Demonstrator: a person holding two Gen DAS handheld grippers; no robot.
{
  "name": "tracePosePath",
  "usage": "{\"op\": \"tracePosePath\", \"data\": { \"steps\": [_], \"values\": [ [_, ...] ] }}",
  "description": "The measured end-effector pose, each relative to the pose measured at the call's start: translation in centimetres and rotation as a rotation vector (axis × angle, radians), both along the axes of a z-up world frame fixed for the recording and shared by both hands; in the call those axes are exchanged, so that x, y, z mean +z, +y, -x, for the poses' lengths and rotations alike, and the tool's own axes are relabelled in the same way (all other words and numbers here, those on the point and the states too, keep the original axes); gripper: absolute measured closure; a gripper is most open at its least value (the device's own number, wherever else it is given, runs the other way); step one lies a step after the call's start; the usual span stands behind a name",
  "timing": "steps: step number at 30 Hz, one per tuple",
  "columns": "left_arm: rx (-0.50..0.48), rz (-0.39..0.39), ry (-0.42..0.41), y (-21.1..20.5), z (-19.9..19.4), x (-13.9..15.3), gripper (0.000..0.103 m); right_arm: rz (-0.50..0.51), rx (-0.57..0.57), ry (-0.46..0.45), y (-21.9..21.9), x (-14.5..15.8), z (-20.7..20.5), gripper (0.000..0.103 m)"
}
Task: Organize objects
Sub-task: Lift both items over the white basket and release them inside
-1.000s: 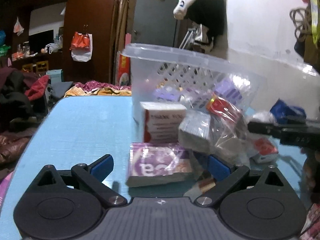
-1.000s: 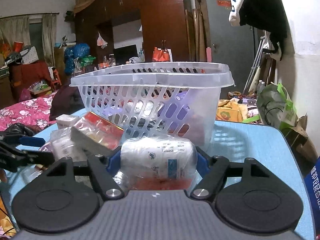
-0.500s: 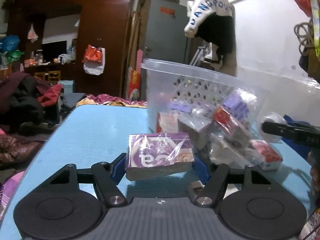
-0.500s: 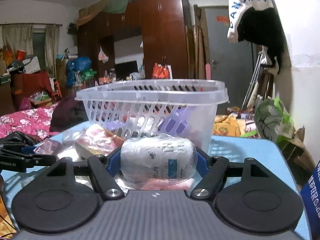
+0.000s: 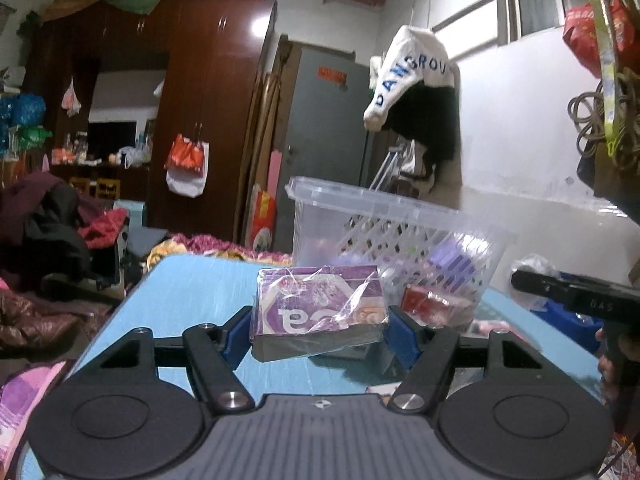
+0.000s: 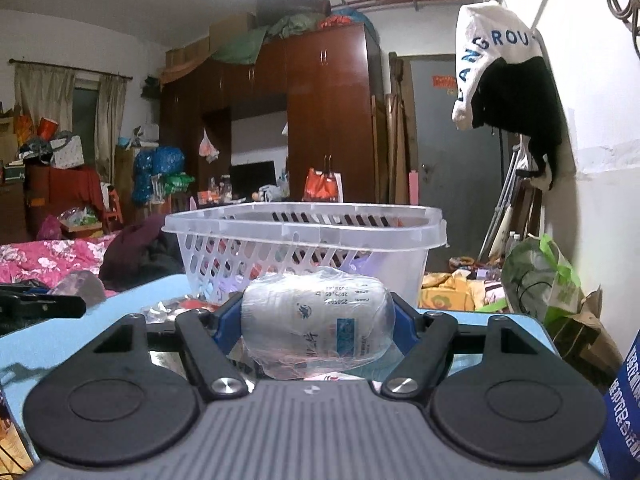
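A: What does the left camera give you?

B: The left gripper (image 5: 320, 330) has just closed onto a purple box (image 5: 318, 309) wrapped in clear film, blue pads pressed to both ends, the box lifted above the blue table (image 5: 192, 296). Behind it stands the clear basket (image 5: 400, 236), with a red packet (image 5: 430, 304) at its foot. At the right edge you see the other gripper side-on.

A: And the right camera?

B: The right gripper (image 6: 318, 320) clamps a white roll (image 6: 316, 322) in plastic wrap, lying sideways between the pads. The same basket (image 6: 304, 226) sits just beyond, seen rim-on. Only here does a blue package (image 6: 624, 412) show at the right edge.
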State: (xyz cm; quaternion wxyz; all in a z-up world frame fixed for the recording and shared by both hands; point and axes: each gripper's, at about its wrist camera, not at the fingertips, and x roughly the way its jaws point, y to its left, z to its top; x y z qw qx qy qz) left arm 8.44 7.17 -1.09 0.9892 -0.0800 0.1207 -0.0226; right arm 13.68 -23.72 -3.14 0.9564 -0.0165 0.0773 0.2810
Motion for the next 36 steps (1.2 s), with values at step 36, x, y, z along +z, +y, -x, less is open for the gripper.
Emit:
{"op": "tracePosePath", "data": {
  "steps": [36],
  "values": [
    [-0.046, -0.089, -0.040, -5.8, -0.8, 4.4, 0.000, 0.117, -0.009, 0.196, -0.4, 2.6, -0.9, 0.000]
  ]
}}
